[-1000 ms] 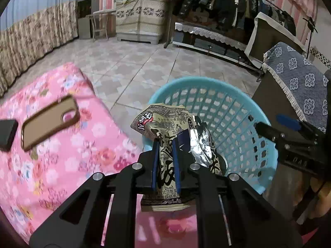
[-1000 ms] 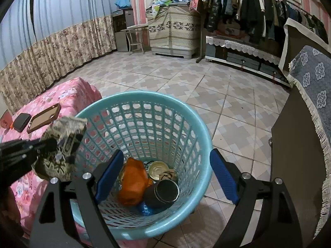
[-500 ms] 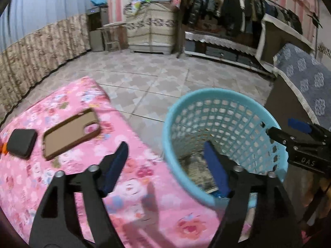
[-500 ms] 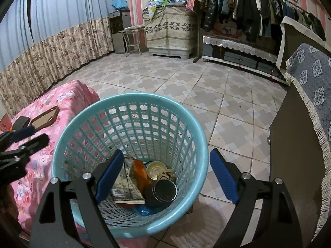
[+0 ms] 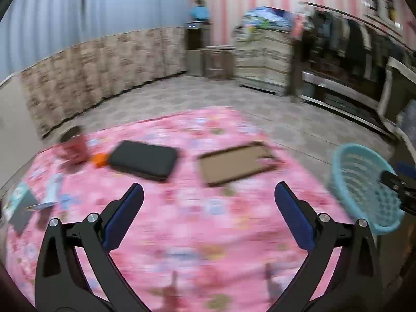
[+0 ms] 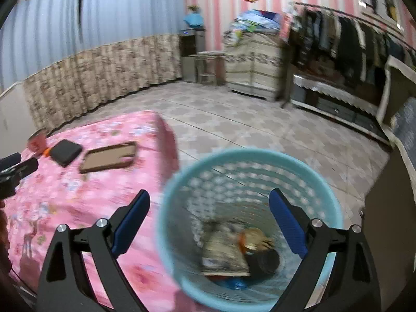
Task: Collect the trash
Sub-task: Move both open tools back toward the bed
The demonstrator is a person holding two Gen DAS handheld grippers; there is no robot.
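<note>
Trash (image 6: 225, 253) lies in the basket (image 6: 335, 209); both fingers, just opening, gape empty near a phone case (image 5: 235, 162).

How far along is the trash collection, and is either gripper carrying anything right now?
Done: a printed wrapper, cans and other scraps lie in the teal basket. In hand: nothing; the left gripper, whose jaws have just been opening, and the right gripper are both open and empty. Left: a red cup and small papers on the pink bedspread may be trash; the phone case and black pouch probably are not.
</note>
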